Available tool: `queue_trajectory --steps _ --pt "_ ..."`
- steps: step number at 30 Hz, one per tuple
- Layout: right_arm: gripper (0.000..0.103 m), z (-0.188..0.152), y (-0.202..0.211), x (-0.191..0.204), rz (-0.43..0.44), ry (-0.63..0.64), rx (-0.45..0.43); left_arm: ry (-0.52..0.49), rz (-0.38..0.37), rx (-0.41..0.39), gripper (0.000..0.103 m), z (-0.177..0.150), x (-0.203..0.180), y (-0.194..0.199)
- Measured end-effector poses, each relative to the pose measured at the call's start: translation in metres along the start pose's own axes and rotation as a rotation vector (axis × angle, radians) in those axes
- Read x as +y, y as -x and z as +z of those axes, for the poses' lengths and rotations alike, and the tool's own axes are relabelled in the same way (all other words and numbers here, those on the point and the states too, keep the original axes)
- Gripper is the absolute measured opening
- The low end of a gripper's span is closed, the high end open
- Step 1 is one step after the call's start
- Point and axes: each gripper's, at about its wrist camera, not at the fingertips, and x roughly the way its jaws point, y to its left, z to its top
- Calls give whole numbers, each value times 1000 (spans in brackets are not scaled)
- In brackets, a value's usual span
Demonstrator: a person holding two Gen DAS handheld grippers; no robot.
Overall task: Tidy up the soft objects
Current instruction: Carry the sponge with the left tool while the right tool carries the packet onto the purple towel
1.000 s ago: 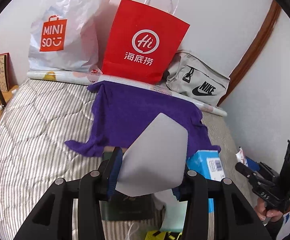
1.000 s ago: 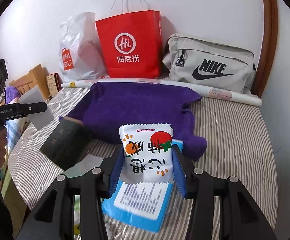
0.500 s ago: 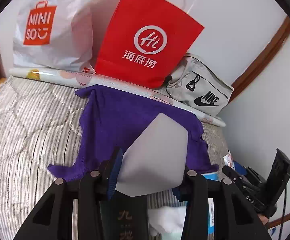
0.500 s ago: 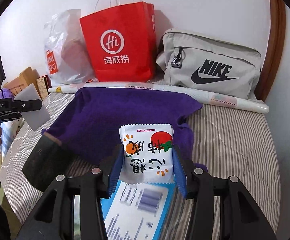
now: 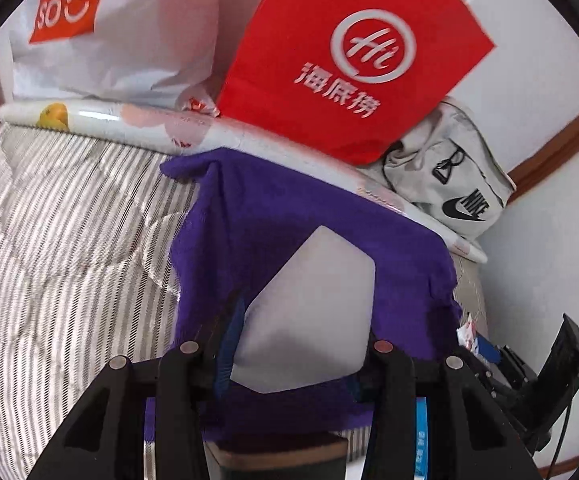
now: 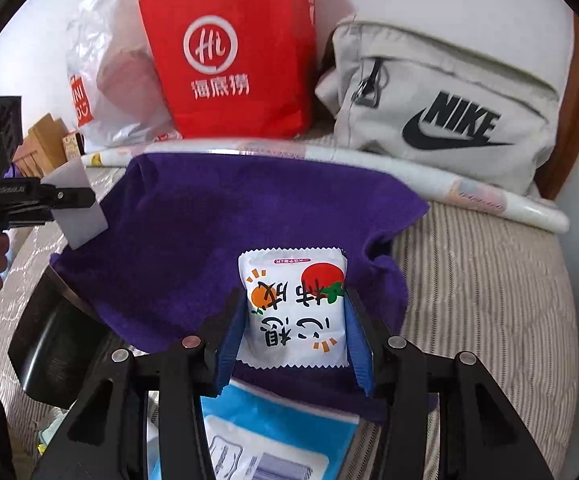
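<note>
My left gripper (image 5: 301,344) is shut on a flat grey-white packet (image 5: 313,312), held above a purple towel (image 5: 289,216) spread on the striped bed. The same gripper and packet (image 6: 79,204) show at the left of the right wrist view. My right gripper (image 6: 293,340) is shut on a white snack packet (image 6: 293,308) with an orange and red print, held over the towel's (image 6: 217,232) near edge.
A red paper bag (image 6: 233,52), a white Miniso bag (image 5: 113,28) and a grey Nike bag (image 6: 441,100) stand along the wall behind a rolled sheet (image 5: 121,118). A blue packet (image 6: 273,436) and a dark booklet (image 6: 53,352) lie near me on the bed (image 5: 61,260).
Both grippers have moved forward over the purple towel toward the bags, each still holding its packet. The blue packet and dark booklet have slid down toward the frame bottoms.
</note>
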Motion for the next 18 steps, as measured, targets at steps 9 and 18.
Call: queue_trajectory --steps 9,18 --pt "48 6 -25 -5 -5 17 73 10 44 48 43 11 5 -31" --pt "48 13 -43 -11 -23 5 140 -6 44 69 44 20 1 -45"
